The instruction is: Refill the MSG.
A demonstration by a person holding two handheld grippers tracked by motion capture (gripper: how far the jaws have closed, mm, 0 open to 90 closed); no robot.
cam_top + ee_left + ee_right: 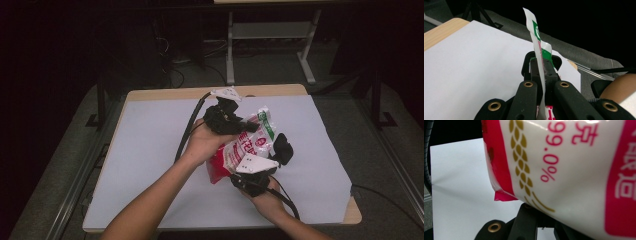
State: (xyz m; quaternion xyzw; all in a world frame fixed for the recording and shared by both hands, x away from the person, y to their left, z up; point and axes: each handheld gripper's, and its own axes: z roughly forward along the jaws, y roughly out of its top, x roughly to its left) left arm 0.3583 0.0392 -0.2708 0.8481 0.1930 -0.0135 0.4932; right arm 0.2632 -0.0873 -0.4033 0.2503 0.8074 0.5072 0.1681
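Nearest the person, the right hand comes in from the bottom edge of the high view and holds the right gripper low over the white sheet that covers the surface. That gripper's grey plate sits just under the bag's lower end, and one black finger stands out to the right of the bag. In the right gripper view the red-and-white bag hangs very close in front of the camera, its red bottom corner and gold wheat-ear print sharp, and it hides the tips of the fingers, so I cannot tell whether they are closed on it or merely lie against it. The bag is lifted off the sheet and tilted, its red lower end toward the person and its green-and-white top edge pointing away and up to the right, held between the two grippers near the middle of the surface. A little farther out, the left hand holds the left gripper, which points right toward the bag's upper part. In the left gripper view its fingers are clamped on the bag's thin flat seal, which stands up edge-on between them. Beyond the surface's far wooden edge lie grey carpet and the white legs of another table against a dark background.
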